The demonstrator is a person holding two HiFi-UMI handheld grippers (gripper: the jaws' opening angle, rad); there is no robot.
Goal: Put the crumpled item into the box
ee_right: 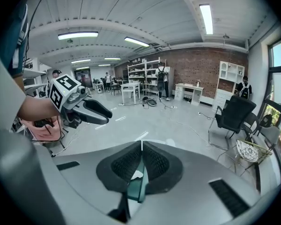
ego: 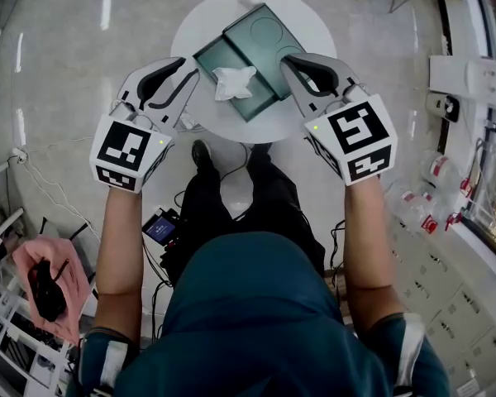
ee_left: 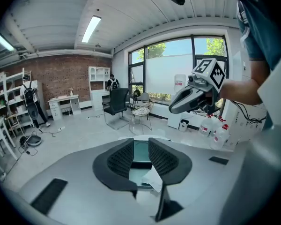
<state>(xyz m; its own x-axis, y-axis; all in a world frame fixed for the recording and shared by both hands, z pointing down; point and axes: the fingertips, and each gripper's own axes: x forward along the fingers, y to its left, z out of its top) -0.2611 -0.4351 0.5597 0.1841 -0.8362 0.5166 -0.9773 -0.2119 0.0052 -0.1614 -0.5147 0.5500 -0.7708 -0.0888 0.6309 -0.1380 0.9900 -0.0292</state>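
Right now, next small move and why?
Probably lower the left gripper onto the crumpled tissue: its jaws stand apart and empty, with the tissue just ahead at the green box. The right gripper has its jaws together.

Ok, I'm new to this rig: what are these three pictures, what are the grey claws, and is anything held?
No robot here: a person holds a grey two-jaw hand-held gripper in each hand. The head view looks down from the person's head; the other two views ride on the left hand-held gripper and right hand-held gripper, looking along their jaws. On the round white table sit two dark green box parts; the crumpled white tissue rests on the nearer part. Neither holds anything: left jaws apart, right jaws together.
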